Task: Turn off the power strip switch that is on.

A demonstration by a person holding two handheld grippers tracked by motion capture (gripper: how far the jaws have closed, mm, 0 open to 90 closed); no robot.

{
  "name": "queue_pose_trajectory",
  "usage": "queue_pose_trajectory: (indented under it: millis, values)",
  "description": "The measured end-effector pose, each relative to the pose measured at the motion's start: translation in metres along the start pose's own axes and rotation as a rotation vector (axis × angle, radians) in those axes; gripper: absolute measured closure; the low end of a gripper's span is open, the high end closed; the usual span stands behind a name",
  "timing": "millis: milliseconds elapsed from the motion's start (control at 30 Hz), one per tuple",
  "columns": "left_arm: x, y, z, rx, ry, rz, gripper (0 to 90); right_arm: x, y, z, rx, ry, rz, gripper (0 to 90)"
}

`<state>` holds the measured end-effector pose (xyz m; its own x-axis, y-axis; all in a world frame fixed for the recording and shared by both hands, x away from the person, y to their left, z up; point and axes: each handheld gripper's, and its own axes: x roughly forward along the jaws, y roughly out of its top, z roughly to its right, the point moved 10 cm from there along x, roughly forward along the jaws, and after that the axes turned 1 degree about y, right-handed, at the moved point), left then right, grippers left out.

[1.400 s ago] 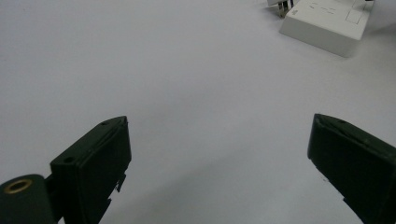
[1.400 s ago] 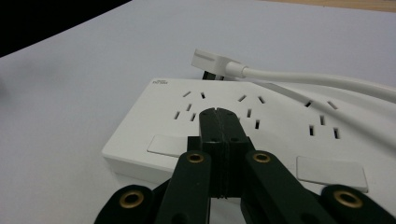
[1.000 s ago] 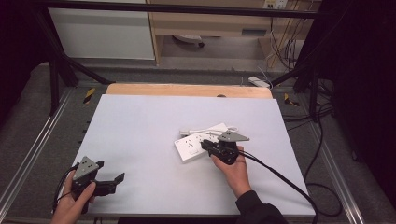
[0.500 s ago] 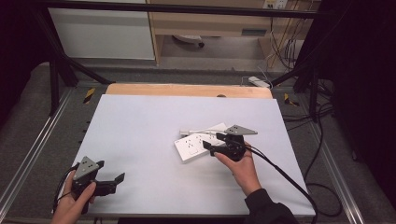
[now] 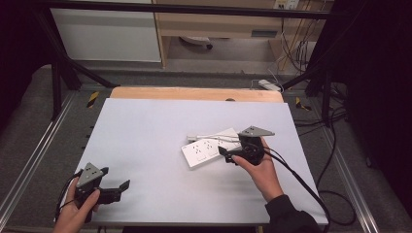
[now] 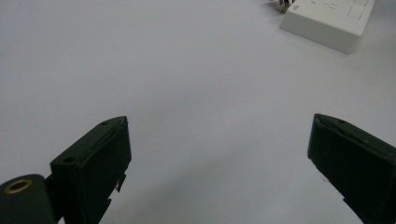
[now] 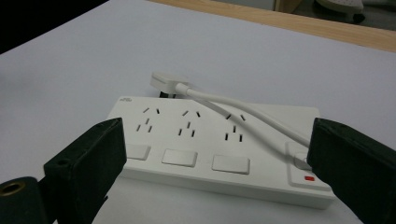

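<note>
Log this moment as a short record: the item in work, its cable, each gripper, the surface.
item: white power strip, flat on the table
cable: white cord lying across the strip, plug off its far edge
right gripper: jaws just opened, wide, nothing clamped, beside the strip
left gripper: open, empty, near corner
surface: white table

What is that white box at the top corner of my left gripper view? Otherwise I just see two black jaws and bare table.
Observer: It's a white power strip with three sets of sockets and a row of switches, lying flat on the white table.
Operator: Is anything plugged into it?
Observer: No. Its own white cable lies across its top, and the plug rests by its far edge.
Operator: Where is the other gripper?
Observer: The right gripper is at the strip's near side. Its jaws have just been opening and stand wide, gripping nothing.
</note>
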<state>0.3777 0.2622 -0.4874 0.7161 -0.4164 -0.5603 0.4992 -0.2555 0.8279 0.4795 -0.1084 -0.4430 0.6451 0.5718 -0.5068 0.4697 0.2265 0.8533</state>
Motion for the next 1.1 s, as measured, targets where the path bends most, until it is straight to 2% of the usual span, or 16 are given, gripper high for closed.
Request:
queue_pose_trajectory:
  millis: [167, 400, 600, 800, 1100]
  values:
    - [0.000, 0.000, 0.001, -0.002, -0.004, -0.001, 6.1, -0.009, 0.002, 0.008, -0.016, -0.030, -0.005, 4.4]
    - [0.001, -0.001, 0.001, -0.003, -0.002, -0.005, 6.1, -0.026, 0.005, 0.026, 0.008, -0.057, 0.012, 4.2]
    - [0.001, -0.001, 0.001, -0.002, -0.003, -0.009, 6.1, -0.036, 0.006, 0.035, 0.021, -0.068, 0.019, 4.0]
    - [0.001, -0.002, 0.001, -0.003, -0.003, -0.011, 6.1, -0.046, 0.000, 0.046, 0.048, -0.083, 0.018, 4.2]
    - [0.001, -0.002, 0.001, 0.001, -0.001, -0.013, 6.2, -0.064, -0.010, 0.064, 0.052, -0.122, -0.007, 4.8]
